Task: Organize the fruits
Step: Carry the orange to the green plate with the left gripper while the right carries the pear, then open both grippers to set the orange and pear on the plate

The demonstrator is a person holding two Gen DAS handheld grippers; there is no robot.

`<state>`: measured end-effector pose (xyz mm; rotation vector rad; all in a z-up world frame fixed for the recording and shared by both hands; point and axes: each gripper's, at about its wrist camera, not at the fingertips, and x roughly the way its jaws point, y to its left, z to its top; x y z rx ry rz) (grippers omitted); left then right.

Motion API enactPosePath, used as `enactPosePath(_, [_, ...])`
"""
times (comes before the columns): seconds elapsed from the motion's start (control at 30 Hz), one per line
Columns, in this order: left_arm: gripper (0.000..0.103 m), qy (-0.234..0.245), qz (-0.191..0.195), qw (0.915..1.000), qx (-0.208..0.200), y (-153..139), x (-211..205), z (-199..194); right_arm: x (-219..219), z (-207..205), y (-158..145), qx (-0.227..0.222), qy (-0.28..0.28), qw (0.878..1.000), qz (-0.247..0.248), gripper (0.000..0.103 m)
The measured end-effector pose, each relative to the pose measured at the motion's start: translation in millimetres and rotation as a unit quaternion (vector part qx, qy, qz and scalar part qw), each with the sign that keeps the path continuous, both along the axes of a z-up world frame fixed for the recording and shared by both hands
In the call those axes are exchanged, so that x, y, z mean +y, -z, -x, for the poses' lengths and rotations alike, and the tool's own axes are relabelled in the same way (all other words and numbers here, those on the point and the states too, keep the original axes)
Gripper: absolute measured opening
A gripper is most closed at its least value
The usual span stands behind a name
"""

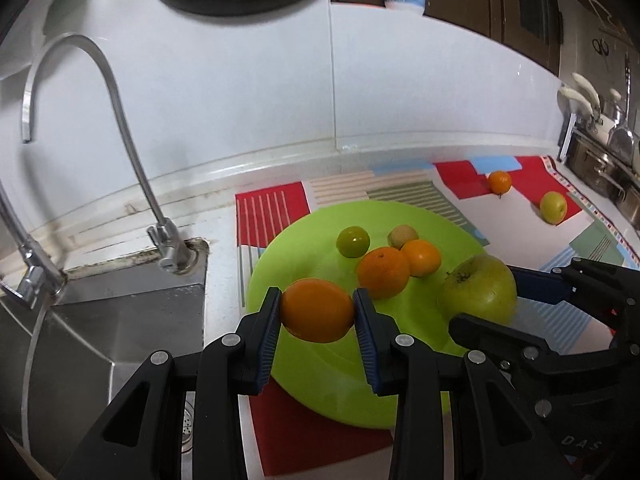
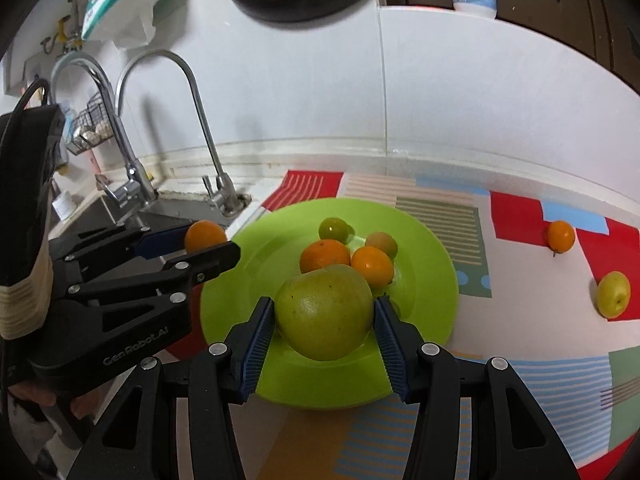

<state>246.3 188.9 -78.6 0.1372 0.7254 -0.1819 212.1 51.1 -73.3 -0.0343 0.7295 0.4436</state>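
While an orange (image 1: 317,310) is clamped between the pads of the left gripper (image 1: 316,316) above the near left part of the green plate (image 1: 320,384), a large green apple (image 2: 325,312) is gripped by the right gripper (image 2: 325,330) over the plate's near side. Four small fruits are seen on the plate; a small orange (image 2: 561,235) and a yellow-green fruit (image 2: 613,294) lie apart on the patterned mat (image 2: 520,320).

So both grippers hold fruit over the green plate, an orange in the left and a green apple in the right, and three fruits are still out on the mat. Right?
Not quite: only two fruits remain on the mat, a small orange and a yellow-green fruit, as the right wrist view shows. The rest holds: left gripper holds an orange, right gripper a green apple, over the green plate.
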Motion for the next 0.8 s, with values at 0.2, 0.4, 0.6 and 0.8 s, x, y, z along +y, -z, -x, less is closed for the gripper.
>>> enactPosePath(0.2, [0.036,0.007,0.000,0.9999,0.012,11.6,-0.2,-15.8,3.3,-10.1,11.5,0.013,0.004,1.000,0.013,0.051])
enactPosePath(0.4, [0.047,-0.004,-0.002,1.0000,0.005,9.3,3.2,-14.1,2.5,-16.1,17.7,0.032,0.005,0.999,0.005,0.052])
enactPosePath(0.6, [0.055,-0.025,0.000,0.9997,-0.007,-3.1,8.4,-1.6,-1.9,-7.3,2.9,-0.012,0.025,1.000,0.014,0.069])
enactPosePath(0.8, [0.061,-0.048,0.010,0.9987,-0.015,-15.8,10.5,15.3,-14.2,-0.2,-8.5,-0.024,0.047,0.999,0.007,0.074])
